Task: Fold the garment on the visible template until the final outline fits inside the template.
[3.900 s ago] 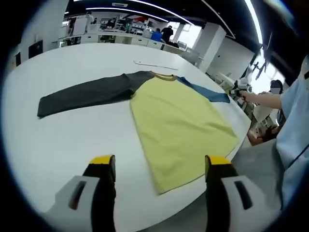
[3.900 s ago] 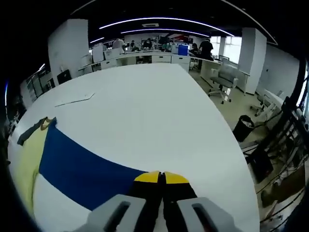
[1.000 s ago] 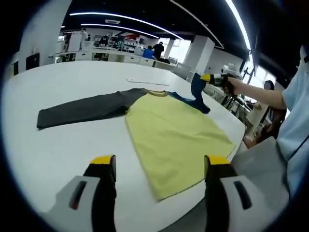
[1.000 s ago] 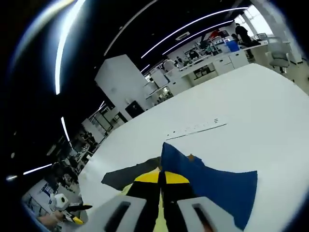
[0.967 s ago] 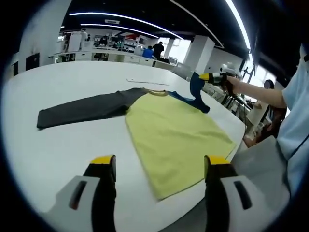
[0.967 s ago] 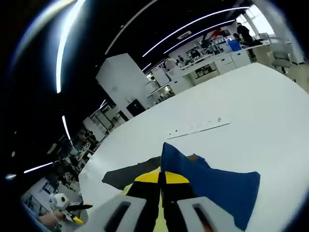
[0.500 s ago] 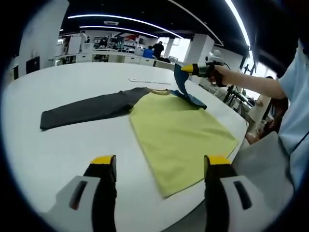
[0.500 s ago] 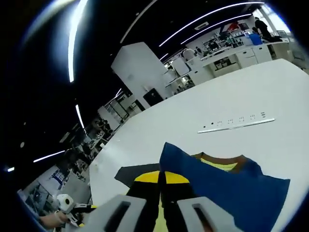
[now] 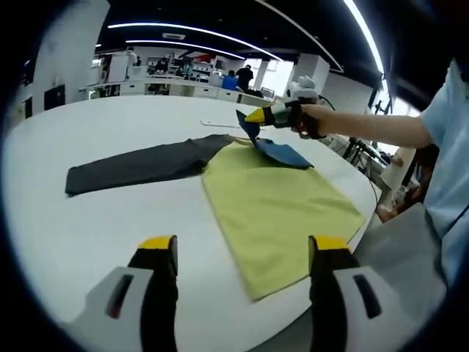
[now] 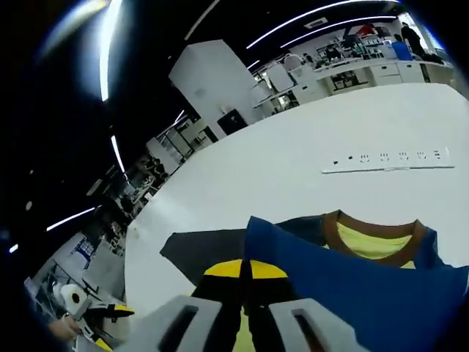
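While the big white table [image 9: 88,220] holds it, the shirt [image 9: 278,202] lies flat with its yellow body near the table's edge and its grey sleeve [image 9: 139,163] stretched out to one side. The blue sleeve [image 10: 352,282] is lifted and folded over the yellow part. The right claw [image 10: 245,270] is pinched tight on it. The left claw [image 9: 240,249] hangs wide open above the table, holding nothing

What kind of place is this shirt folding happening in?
Probably an open-plan office or lab: a large white table, rows of white desks with people behind it, and long ceiling light strips overhead.
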`<action>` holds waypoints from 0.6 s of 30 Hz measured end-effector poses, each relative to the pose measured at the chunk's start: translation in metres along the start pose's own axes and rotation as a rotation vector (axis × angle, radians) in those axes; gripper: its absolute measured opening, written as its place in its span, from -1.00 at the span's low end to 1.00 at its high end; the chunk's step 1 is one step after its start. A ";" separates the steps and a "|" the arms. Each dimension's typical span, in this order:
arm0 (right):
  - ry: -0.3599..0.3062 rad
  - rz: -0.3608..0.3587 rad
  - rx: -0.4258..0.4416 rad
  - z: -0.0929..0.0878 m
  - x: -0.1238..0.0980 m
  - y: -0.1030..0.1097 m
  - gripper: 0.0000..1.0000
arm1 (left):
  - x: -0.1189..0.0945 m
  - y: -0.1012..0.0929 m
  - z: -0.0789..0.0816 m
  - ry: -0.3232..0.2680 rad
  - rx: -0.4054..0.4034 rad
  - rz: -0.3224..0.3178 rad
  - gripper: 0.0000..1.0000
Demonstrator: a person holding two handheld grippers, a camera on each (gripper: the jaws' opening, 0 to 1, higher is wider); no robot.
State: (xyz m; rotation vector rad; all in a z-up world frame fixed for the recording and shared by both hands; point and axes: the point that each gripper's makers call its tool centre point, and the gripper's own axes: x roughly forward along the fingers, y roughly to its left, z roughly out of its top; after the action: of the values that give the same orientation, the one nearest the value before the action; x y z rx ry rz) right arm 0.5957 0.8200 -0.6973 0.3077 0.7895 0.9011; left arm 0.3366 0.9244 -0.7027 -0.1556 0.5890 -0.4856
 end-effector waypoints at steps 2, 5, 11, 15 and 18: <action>0.022 -0.014 0.009 -0.008 0.009 -0.004 -1.00 | -0.001 0.001 0.000 -0.003 -0.009 0.003 0.39; 0.045 -0.030 0.009 -0.018 0.018 -0.008 -1.00 | -0.001 0.001 0.000 -0.005 -0.010 0.006 0.39; 0.068 -0.037 0.001 -0.028 0.027 -0.005 -1.00 | -0.002 0.004 0.001 -0.016 -0.020 0.015 0.38; 0.069 -0.029 -0.004 -0.033 0.031 0.002 -1.00 | -0.001 0.003 0.000 -0.012 -0.020 0.013 0.39; 0.092 -0.042 -0.016 -0.043 0.037 -0.002 -1.00 | -0.001 0.004 0.000 -0.012 -0.020 0.012 0.38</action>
State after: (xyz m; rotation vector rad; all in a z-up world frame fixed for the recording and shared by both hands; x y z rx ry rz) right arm 0.5791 0.8444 -0.7456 0.2360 0.8695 0.8867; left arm 0.3373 0.9283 -0.7036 -0.1737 0.5833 -0.4667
